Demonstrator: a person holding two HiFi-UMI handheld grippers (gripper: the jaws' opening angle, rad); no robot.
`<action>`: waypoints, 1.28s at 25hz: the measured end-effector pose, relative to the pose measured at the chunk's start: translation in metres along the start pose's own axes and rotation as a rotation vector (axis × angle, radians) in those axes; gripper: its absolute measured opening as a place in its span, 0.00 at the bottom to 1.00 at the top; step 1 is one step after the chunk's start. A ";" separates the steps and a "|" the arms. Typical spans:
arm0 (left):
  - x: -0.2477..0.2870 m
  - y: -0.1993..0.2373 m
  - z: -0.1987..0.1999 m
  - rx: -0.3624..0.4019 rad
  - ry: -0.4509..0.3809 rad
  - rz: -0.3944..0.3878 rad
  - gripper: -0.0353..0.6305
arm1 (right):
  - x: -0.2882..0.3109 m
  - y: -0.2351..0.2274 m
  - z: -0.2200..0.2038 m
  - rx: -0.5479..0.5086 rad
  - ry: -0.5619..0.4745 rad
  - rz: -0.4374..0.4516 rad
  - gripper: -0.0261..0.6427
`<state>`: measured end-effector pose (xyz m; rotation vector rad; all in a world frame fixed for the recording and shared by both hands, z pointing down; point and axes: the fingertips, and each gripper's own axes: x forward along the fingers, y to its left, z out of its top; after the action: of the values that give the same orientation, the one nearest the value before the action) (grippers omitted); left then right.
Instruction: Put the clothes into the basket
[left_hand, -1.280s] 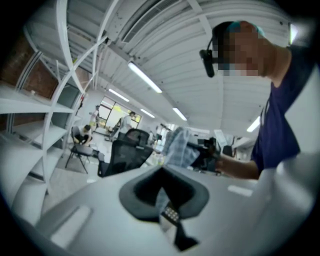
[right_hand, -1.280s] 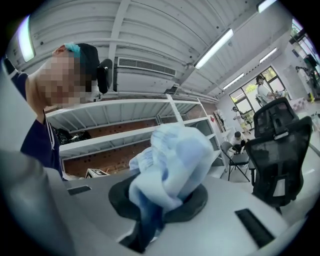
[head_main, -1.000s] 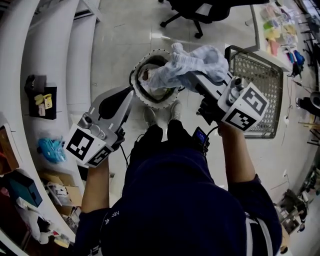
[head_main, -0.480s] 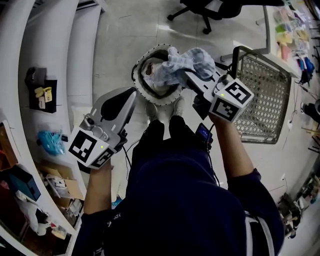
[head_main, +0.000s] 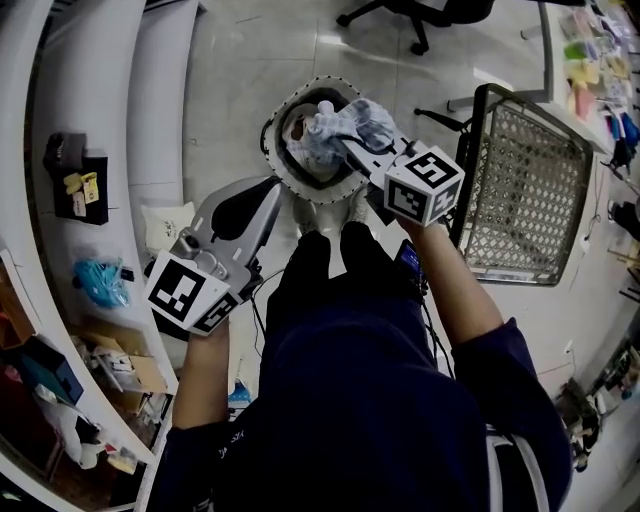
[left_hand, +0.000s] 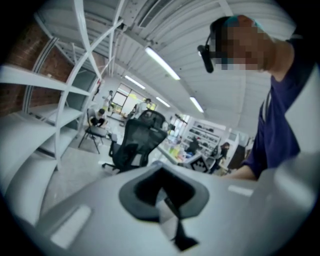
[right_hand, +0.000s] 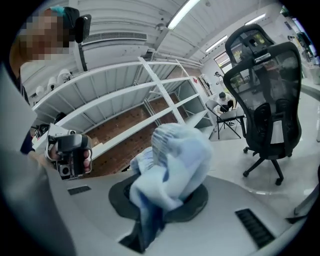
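A round white basket (head_main: 275, 165) with a dotted rim stands on the floor in front of the person's feet, with some clothes inside. My right gripper (head_main: 347, 150) is shut on a bunched light-blue cloth (head_main: 345, 122), which hangs over the basket's opening. In the right gripper view the cloth (right_hand: 172, 165) bulges up from between the jaws and hides their tips. My left gripper (head_main: 243, 208) is to the left of the basket, near its rim. Its jaws are shut with nothing between them, as the left gripper view (left_hand: 165, 200) also shows.
A metal mesh cart (head_main: 520, 190) stands to the right of the basket. White shelving (head_main: 90, 150) curves along the left, with small items on it. A black office chair (right_hand: 265, 100) is on the floor beyond, and its base (head_main: 420, 15) shows at the top of the head view.
My right gripper has come down with the light-blue cloth, from above the basket's right side to over its opening. The left gripper has sunk a little beside the basket.
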<state>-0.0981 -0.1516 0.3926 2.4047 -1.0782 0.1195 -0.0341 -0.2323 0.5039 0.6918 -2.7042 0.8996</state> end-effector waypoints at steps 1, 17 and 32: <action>0.004 0.001 -0.005 -0.006 0.008 -0.002 0.06 | 0.004 -0.004 -0.007 -0.005 0.012 -0.005 0.11; 0.048 0.024 -0.046 -0.010 0.136 -0.006 0.06 | 0.065 -0.094 -0.132 -0.029 0.295 -0.123 0.11; 0.050 0.035 -0.076 -0.048 0.210 0.028 0.06 | 0.097 -0.157 -0.245 -0.004 0.556 -0.202 0.27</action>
<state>-0.0800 -0.1694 0.4865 2.2753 -1.0057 0.3439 -0.0287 -0.2288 0.8104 0.5922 -2.1068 0.8776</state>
